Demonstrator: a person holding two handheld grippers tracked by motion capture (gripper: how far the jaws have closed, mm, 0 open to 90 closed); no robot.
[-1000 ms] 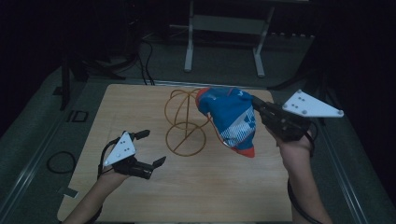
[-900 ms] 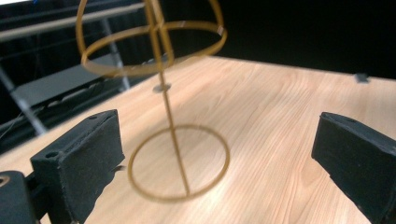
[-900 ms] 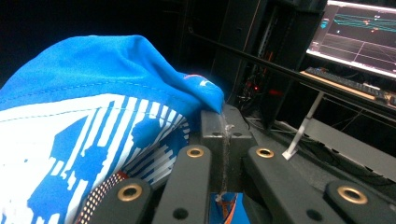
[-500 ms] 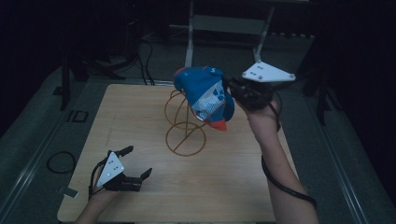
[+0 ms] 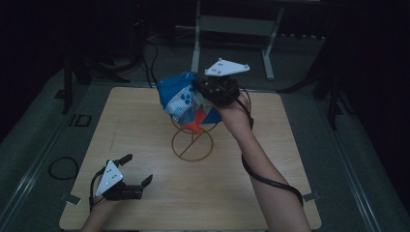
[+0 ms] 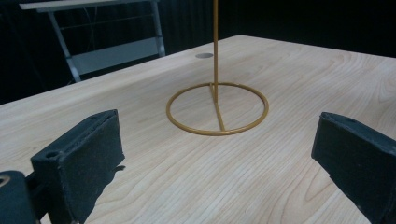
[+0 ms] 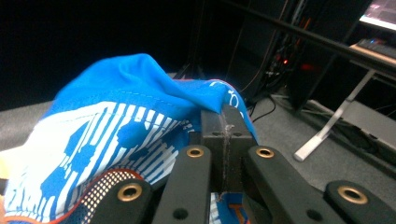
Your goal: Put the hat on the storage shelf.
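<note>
Each black two-jaw gripper, the left gripper (image 5: 131, 174) near and the right gripper (image 5: 203, 89) far, is topped by a grey three-cornered plate (image 5: 227, 68), brass-coloured rivets (image 7: 194, 152) are set in the right linkage, and a black cable (image 5: 270, 180) is looped round the bare right forearm.

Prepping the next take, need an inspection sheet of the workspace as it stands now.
Surface: wooden table, bare but for the stand.
Job's things: blue cap held above the wire stand; the stand's ring base lies flat on the table.
Clutter: nothing seen on the table.
Grippers: right tongs shut on the cap's fabric; left tongs open, low over the near left corner, holding nothing.
Cables: right cable trails along the forearm; more on the floor.
Surroundings: dark room, metal frame behind.
</note>
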